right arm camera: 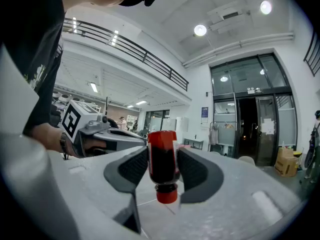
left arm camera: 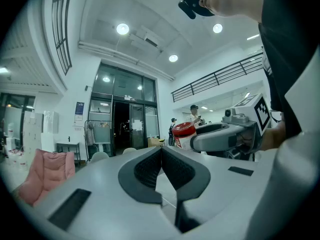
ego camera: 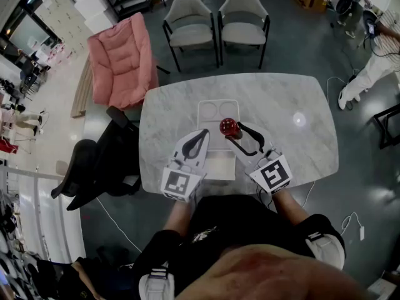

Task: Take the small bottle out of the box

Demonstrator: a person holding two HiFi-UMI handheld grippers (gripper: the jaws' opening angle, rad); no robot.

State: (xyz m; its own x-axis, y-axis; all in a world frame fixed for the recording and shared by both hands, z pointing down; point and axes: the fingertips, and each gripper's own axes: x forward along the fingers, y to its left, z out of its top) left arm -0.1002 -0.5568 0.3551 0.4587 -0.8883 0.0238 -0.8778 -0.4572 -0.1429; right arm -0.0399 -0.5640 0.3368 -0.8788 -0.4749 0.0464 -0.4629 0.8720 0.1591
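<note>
A small red bottle hangs just above the table, over the right side of the open white box. My right gripper is shut on it. In the right gripper view, the ribbed pads press on both sides of the bottle, and its red cap end points toward the camera. My left gripper hovers over the box's left side, shut and empty, its pads touching. In the left gripper view, the bottle and the right gripper show at the right.
The box sits mid-table on a white marble top, with a flat white piece in front of it. Two grey chairs stand at the far edge, a pink armchair at back left and a black office chair at left.
</note>
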